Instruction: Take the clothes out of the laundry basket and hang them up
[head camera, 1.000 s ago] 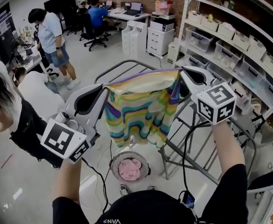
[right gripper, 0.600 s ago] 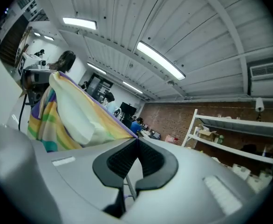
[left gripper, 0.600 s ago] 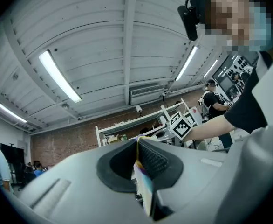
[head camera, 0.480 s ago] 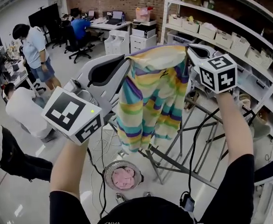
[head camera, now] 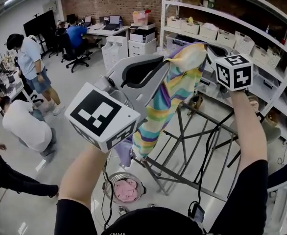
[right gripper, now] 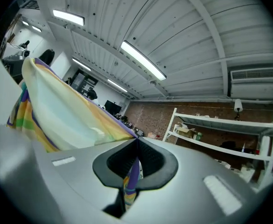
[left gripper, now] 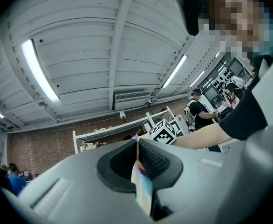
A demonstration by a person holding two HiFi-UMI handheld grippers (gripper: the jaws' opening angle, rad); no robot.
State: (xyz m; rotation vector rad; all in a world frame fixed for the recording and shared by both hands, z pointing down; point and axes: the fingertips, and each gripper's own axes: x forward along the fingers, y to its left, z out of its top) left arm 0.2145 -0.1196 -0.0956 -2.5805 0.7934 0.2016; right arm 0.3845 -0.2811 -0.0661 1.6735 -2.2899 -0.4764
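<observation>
The left tongs (head camera: 167, 65) are pinching one top corner of the striped garment (head camera: 175, 94), and the right tongs (head camera: 208, 50) are clamping the other. The garment is hanging in the air above the drying rack (head camera: 182, 178). The laundry basket (head camera: 107, 184) is sitting on the floor below, holding what looks like pink clothing.

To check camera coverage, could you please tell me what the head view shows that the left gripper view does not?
Head view only: the round basket of pink clothes on the floor and the grey metal drying rack. Left gripper view only: the white ceiling strip light and how the left gripper pinches the rainbow-striped fabric garment. Both: that garment and the right gripper.
</observation>
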